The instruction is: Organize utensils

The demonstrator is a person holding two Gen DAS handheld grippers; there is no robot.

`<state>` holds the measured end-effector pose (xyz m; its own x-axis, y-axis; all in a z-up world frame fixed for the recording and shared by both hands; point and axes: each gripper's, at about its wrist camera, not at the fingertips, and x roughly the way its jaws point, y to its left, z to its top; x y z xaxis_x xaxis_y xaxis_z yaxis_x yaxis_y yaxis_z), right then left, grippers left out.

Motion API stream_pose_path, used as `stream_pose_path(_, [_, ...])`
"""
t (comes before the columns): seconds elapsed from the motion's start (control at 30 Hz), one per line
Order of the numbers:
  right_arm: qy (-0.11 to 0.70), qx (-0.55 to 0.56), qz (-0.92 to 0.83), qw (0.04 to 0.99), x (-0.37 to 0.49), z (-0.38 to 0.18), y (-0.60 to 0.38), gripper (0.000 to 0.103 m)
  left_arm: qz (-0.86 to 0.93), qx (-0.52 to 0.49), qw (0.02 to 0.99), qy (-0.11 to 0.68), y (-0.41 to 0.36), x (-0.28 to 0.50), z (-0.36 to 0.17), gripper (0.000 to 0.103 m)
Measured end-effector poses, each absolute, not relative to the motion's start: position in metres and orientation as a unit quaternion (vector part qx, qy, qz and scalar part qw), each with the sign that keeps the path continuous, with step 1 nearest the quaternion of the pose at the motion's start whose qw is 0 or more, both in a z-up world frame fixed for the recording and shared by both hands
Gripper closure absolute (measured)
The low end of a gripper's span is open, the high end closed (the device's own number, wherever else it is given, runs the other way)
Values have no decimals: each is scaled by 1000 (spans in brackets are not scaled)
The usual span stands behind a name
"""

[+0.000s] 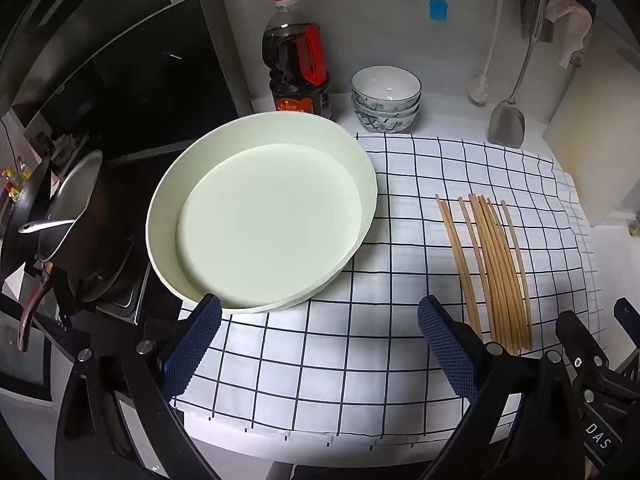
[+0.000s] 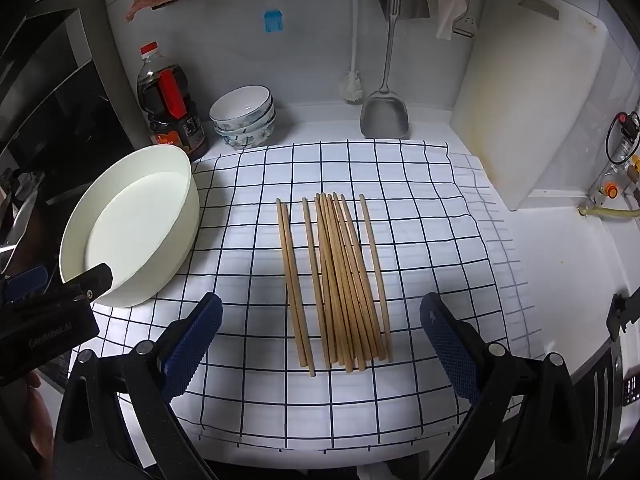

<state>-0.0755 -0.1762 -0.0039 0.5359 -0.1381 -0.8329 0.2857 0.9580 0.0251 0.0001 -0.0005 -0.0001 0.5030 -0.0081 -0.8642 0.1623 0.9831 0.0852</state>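
A white cloth with a dark grid (image 2: 420, 216) covers the counter and serves as the reference for everything here. A loose bundle of wooden chopsticks (image 2: 340, 280) lies flat near the middle of the cloth, the sticks running roughly parallel from the near edge toward the wall, a few set slightly apart on either side of the main cluster. On the cloth's left edge sits a round white basin (image 2: 176, 184), shallow and with nothing in it, partly overhanging toward the stove.

The right gripper (image 2: 320, 340) hovers above the near part of the cloth with its blue-padded fingers (image 2: 192, 344) spread wide; the near ends of the chopsticks lie between them but nothing is touched. The left gripper (image 1: 320, 344) hangs over the cloth's near left part, likewise spread wide and holding nothing, its left finger in front of the basin's near rim and the chopsticks off to its right.

Behind the cloth's far edge, against the wall, stand a dark sauce bottle with a red cap (image 2: 168, 108), a stack of patterned bowls (image 2: 244, 120), a metal spatula (image 2: 385, 118) and a white brush (image 2: 352, 84). A white cutting board (image 2: 528, 100) leans upright beyond the cloth's right corner.
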Motion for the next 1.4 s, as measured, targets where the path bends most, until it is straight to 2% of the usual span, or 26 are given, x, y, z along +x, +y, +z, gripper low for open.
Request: stream_pose_path(1.4, [464,84,-119,873,-80,-3,-178,8,-49,76,865,494,0,0,1,6])
